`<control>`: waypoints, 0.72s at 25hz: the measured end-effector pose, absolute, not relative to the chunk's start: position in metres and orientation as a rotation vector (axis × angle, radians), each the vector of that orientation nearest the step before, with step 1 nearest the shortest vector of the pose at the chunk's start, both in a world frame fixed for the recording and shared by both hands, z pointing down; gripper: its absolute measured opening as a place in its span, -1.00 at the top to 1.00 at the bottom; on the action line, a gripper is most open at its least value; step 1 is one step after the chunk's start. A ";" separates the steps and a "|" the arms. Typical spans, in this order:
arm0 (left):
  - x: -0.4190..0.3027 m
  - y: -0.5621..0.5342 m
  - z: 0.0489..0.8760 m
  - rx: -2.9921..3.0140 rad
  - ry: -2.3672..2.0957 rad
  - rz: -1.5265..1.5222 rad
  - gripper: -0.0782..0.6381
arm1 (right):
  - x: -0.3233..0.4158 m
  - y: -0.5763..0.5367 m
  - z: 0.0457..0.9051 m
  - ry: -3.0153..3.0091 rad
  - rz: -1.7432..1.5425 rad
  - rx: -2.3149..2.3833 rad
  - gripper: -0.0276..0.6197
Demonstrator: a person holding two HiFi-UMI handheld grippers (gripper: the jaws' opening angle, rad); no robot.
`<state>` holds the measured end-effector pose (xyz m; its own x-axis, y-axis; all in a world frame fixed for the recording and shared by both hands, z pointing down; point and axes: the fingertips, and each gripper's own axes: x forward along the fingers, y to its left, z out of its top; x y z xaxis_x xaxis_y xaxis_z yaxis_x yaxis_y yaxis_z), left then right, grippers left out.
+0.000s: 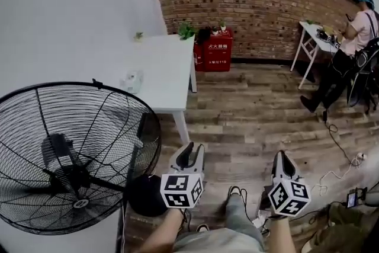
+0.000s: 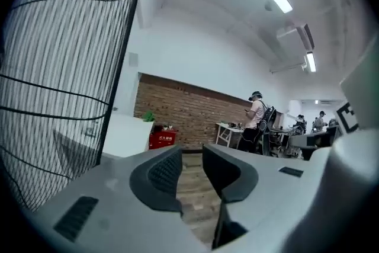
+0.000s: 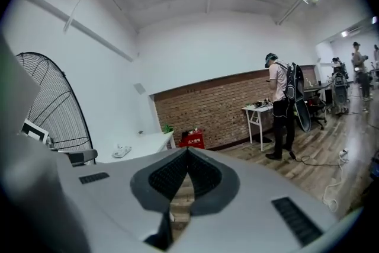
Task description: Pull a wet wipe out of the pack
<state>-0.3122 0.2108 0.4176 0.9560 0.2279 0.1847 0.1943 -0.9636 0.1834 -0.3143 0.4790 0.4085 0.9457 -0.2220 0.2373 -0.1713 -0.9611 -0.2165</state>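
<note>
The left hand-held gripper (image 1: 190,152) has its jaws a little apart and holds nothing; through the gap its own view shows only bare wooden floor (image 1: 260,121). The right hand-held gripper (image 1: 283,158) has its jaws closed tip to tip and is also empty. Both are held low in front of the person, over the floor and well away from the white worktop (image 1: 166,68).

The wet wipe pack (image 1: 132,80) appears to be the pale object lying on that worktop, near its left side and partly behind the rim of the large black fan (image 1: 71,157). The right gripper view also shows it (image 3: 121,151), though it is too small to tell whether the flap is open.

Judging by this, the task has hardly begun. Neither gripper is near the pack and no wipe can be seen sticking out. What remains is to approach the worktop, steady the pack with one gripper, pinch a wipe and pull it out.
</note>
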 end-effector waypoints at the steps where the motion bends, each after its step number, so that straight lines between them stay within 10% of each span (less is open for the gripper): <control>1: -0.299 0.211 0.418 2.944 0.301 0.305 0.50 | -0.298 0.481 0.405 0.310 -0.373 -2.913 0.91; 18: -0.106 0.186 0.388 2.914 -0.172 0.226 0.50 | -0.039 0.522 0.383 0.547 -0.410 -2.896 0.91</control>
